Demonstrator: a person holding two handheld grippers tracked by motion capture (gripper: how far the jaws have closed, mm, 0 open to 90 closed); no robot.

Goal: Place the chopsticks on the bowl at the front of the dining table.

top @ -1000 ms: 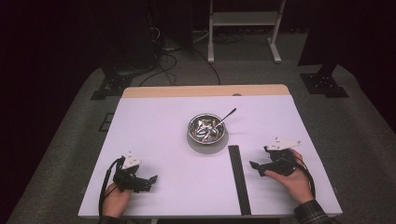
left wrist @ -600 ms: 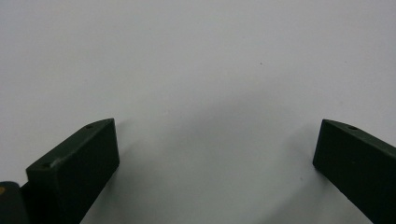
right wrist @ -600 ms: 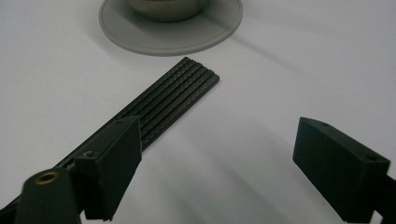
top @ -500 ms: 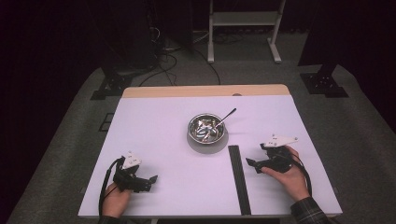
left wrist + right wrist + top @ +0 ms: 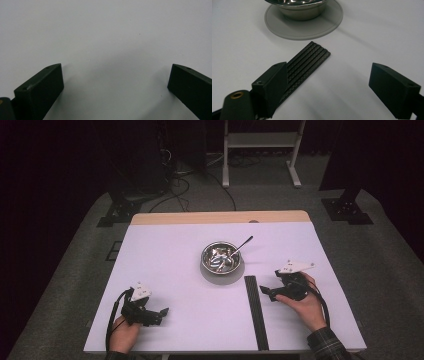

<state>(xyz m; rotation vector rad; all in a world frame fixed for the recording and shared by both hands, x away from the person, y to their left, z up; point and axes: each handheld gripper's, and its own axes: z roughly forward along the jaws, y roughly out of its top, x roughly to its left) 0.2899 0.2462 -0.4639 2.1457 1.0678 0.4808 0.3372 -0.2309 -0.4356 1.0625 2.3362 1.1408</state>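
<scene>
A steel bowl [image 5: 221, 258] with a spoon [image 5: 243, 244] leaning out of it stands on a grey coaster [image 5: 303, 23] at the table's middle. A black ribbed strip [image 5: 255, 310] lies lengthwise just right of the bowl, running to the front edge. My right gripper [image 5: 266, 291] hovers just right of the strip's far end, open, with the strip's end [image 5: 308, 59] beside its left jaw. My left gripper [image 5: 159, 314] rests open near the front left, with bare table between its jaws [image 5: 115, 82].
The white table [image 5: 165, 260] has a wooden strip [image 5: 220, 217] along its far edge. Beyond it on the grey floor stand a white frame [image 5: 260, 142], black stand feet [image 5: 345, 210] and cables [image 5: 175, 180].
My right gripper has moved forward and left, from the right edge area toward the strip's far end. The left gripper has stayed put.
</scene>
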